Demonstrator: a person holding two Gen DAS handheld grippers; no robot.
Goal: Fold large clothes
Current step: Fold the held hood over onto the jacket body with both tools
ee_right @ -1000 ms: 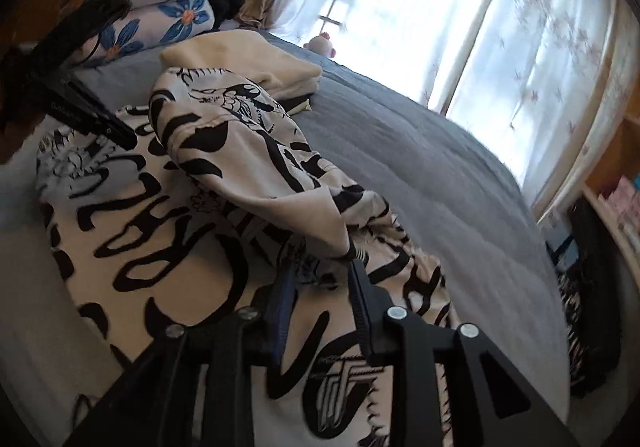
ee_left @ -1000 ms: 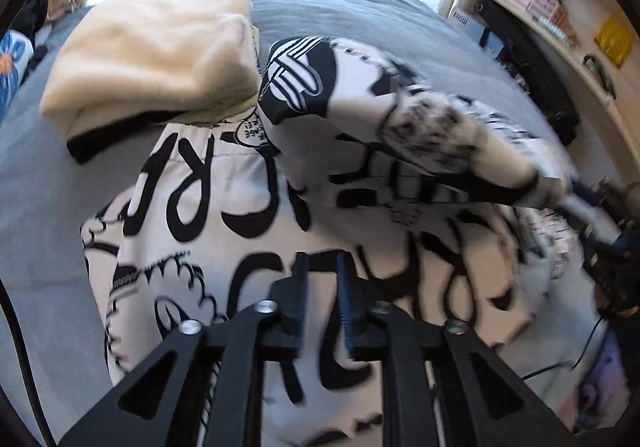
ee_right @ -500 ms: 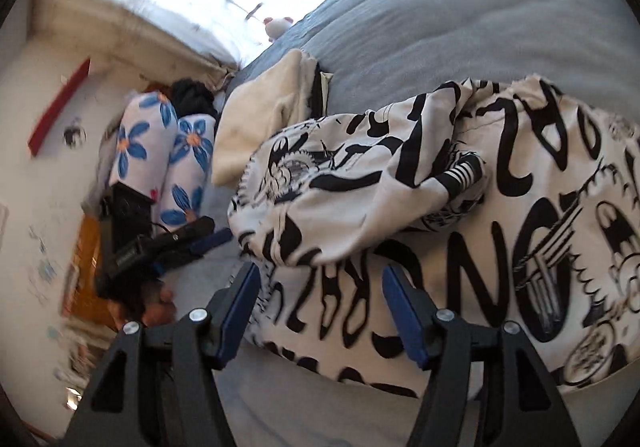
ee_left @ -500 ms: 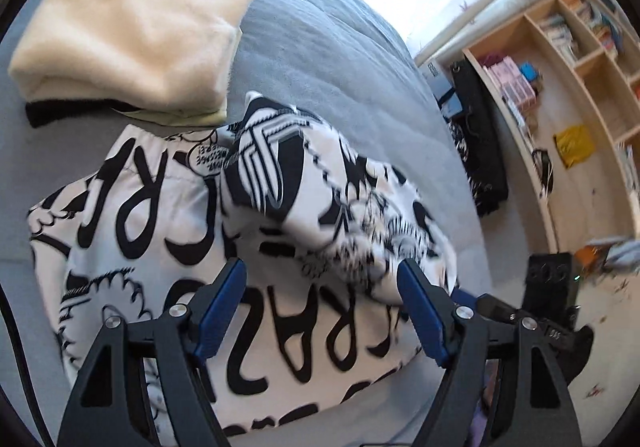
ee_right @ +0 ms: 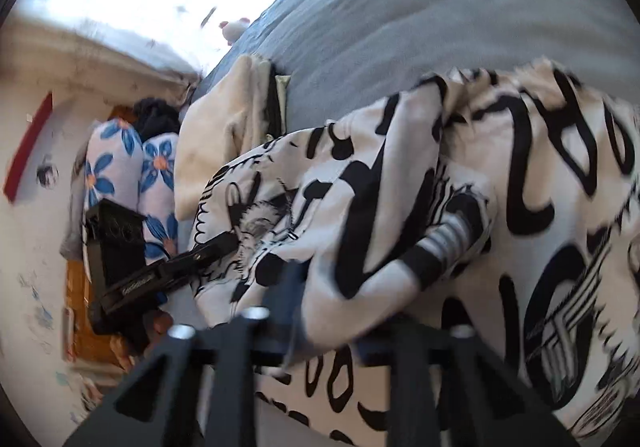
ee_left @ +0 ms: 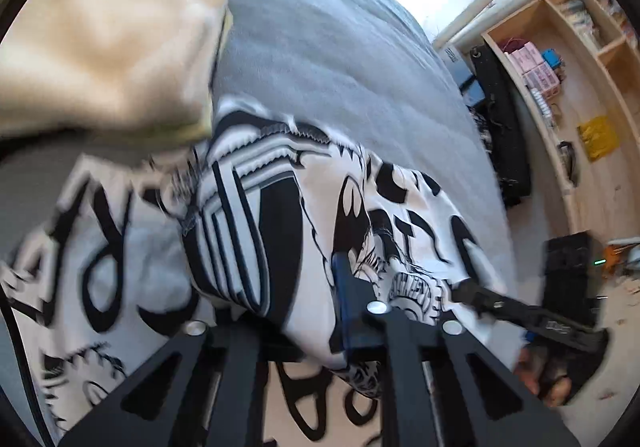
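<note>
Both claws, my left (ee_left: 304, 287) and right (ee_right: 320, 299), grasp folds of the black-lettered white garment (ee_left: 280, 207) on the grey bed (ee_left: 340, 59); lettering unreadable.

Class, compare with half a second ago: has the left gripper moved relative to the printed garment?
Yes. The left gripper has advanced toward the cream folded pile, and its jaws have closed onto the printed garment's folded layer.

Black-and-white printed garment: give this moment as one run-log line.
phase: mid-fold | left gripper: shut on black-and-white printed garment | right gripper: shut on same folded-over layer | surface: grey bedspread
</note>
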